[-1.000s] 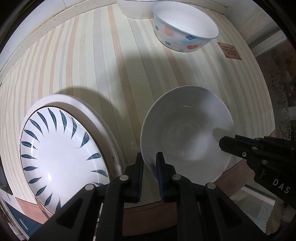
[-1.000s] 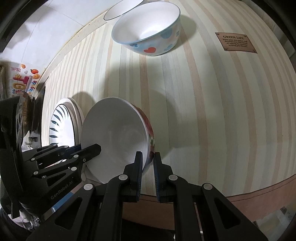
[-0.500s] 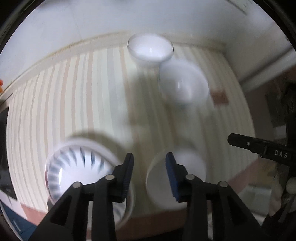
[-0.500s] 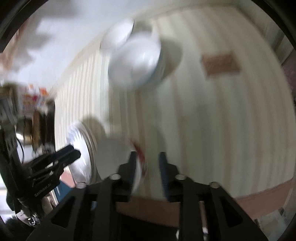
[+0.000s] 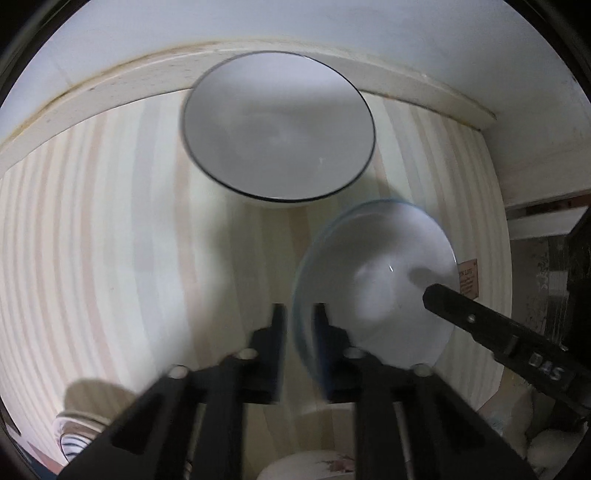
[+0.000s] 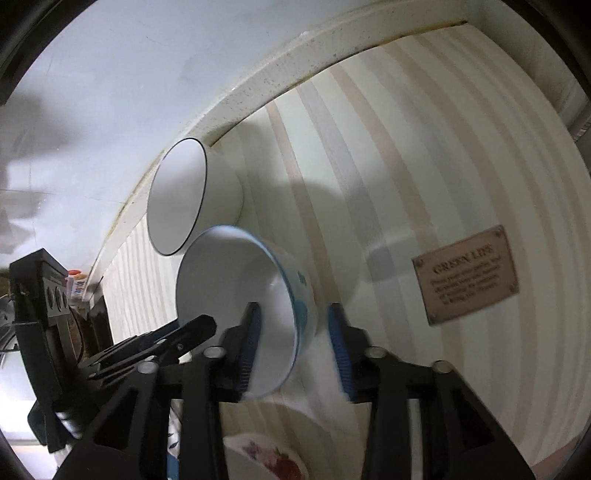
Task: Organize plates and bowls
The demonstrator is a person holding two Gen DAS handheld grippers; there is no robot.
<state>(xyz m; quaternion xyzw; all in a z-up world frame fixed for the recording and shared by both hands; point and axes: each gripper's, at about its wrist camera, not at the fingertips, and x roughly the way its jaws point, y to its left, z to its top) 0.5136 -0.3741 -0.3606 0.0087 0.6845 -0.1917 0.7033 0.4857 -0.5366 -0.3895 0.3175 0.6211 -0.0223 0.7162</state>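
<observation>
The blue-rimmed bowl (image 5: 373, 280) is sitting on the striped table mat (image 5: 110, 240), towards its right side, with blue and red motifs showing on its outer wall. Both tools are working on it at once. The left gripper (image 5: 299, 332) is coming down steeply on the near-left part of the rim, and its jaws, which have just been closing, are now pinching that rim between them with hardly any gap left. The right gripper (image 6: 294, 332) is straddling the bowl's wall on the opposite side: one blue pad (image 6: 251, 332) is sitting inside the bowl and the other outside it. These jaws have also just been closing, but the outer pad is standing just clear of the wall, so they are spread around the bowl rather than clamped on it. The picture is blurred there.

Just behind the bowl, nearly touching it, a white bowl with a thin black rim (image 5: 277, 125) is standing against the cream ledge at the foot of the white wall (image 5: 295, 29). To the right a brown "GREEN LIFE" label (image 6: 467, 275) is lying flat on the mat. At the near edge a flower-patterned dish (image 6: 266, 458) is peeking in under the grippers, and a plate with dark blue leaf strokes (image 5: 74, 435) is showing at the far left corner.
</observation>
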